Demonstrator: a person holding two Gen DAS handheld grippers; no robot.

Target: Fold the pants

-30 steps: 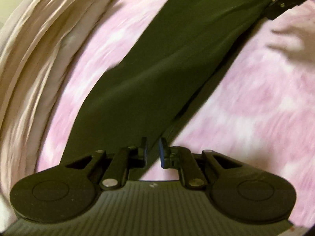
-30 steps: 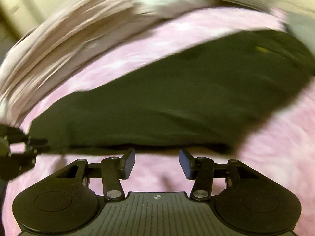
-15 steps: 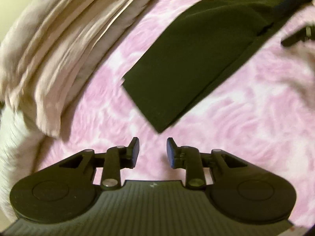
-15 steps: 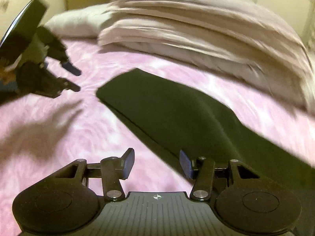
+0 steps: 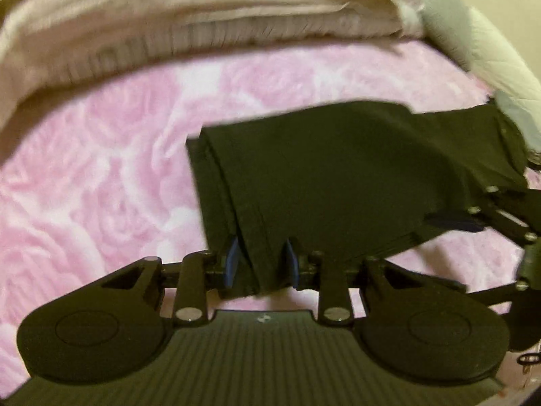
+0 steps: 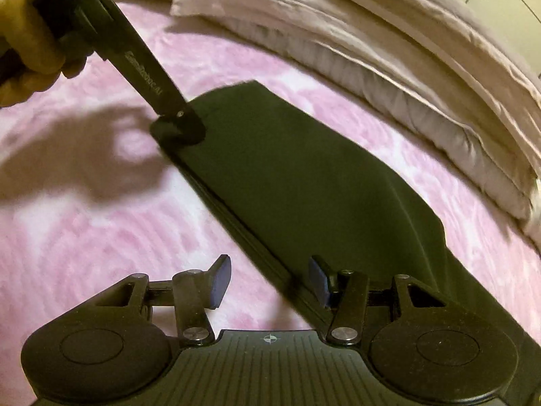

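Observation:
The dark pants point(image 5: 338, 176) lie folded into a long flat strip on a pink blanket. My left gripper point(image 5: 262, 264) is open, and the near corner of the pants' end sits between its blue pads. In the right wrist view the left gripper point(image 6: 179, 128) reaches down onto the far end of the pants point(image 6: 304, 176), held by a person's hand point(image 6: 30, 50). My right gripper point(image 6: 269, 280) is wide open and low over the blanket, and the pants' layered long edge runs between its fingers. One of its fingers point(image 5: 453, 222) shows at the right of the left wrist view.
The fluffy pink blanket point(image 6: 101, 237) covers the bed all around the pants. A stack of beige folded bedding point(image 6: 405, 67) lies along the far side, close to the pants' back edge. A pale green pillow point(image 5: 473, 34) sits at the upper right of the left wrist view.
The left gripper was shut on the pants a second ago, then opened, pulled back and now straddles the pants' end. The right gripper stayed open and swung down onto the long edge.

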